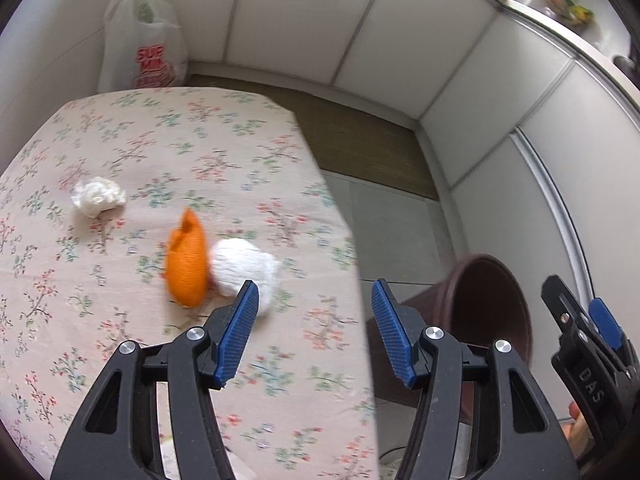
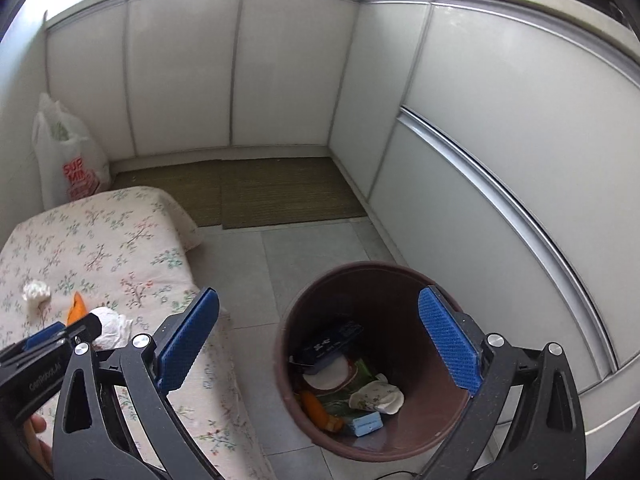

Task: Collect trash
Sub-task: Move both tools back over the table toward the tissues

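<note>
Black tool (image 1: 312,292), ribbed blue pads (image 1: 236,340), silver screws (image 1: 195,334)

We see a table under a floral cloth (image 1: 132,140). Three things lie on it toward its right edge: a crumpled white wad (image 1: 98,196), an orange piece (image 1: 187,264) and, touching that, a white ball (image 1: 244,266).

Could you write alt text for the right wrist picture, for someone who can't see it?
An open gripper hangs above a brown bin on the floor, with wrappers and other trash inside. Left, a floral-covered table holds two white wads and an orange scrap.
</note>
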The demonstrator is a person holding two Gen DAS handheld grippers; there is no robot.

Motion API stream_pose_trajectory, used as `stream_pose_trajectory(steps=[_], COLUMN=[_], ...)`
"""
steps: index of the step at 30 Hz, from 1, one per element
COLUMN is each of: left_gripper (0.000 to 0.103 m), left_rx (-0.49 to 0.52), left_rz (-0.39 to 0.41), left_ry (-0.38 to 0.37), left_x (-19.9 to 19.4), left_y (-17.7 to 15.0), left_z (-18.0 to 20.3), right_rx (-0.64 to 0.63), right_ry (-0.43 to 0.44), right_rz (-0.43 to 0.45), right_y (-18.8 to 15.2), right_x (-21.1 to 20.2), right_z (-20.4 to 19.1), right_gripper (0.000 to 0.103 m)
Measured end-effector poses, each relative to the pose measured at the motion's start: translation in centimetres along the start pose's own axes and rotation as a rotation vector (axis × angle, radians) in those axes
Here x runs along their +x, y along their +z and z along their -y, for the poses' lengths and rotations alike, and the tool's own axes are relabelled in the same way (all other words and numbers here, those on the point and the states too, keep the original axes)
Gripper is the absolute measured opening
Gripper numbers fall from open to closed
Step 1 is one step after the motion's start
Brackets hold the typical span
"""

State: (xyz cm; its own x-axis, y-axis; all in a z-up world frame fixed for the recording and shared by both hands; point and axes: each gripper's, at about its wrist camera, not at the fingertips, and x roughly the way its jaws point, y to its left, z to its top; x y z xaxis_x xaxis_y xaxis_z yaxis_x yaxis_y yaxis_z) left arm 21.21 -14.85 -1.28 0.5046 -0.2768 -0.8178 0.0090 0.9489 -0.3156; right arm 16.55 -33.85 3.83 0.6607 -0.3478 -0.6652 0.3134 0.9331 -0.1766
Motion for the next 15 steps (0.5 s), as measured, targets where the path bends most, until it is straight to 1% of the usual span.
stream_pose_trajectory(steps=[9,11,15], left_gripper=[0.058,0.058,0.058], left_rx=[-0.158,-0.19,-0.258], left_rz=[0.009,0.016,0.028], left_ry=[0.122,0.156,0.211], left_x=[2.1,2.5,3.4], left_y=[2.8,3.4,4.7], left_z=[-10.1,-12.4,-16.5], right_rx=[-0.148,-0.199,-0.322], right_ry=[0.043,0.052,0.04], right_rz=[0.019,0.023,0.041], right_y=[0.2,-0.1,-0.8], right_x=[0.5,0.7,1.0], right_z=[-8.4,-10.4,-14.2], right_gripper=[0.096,0.096,0.096])
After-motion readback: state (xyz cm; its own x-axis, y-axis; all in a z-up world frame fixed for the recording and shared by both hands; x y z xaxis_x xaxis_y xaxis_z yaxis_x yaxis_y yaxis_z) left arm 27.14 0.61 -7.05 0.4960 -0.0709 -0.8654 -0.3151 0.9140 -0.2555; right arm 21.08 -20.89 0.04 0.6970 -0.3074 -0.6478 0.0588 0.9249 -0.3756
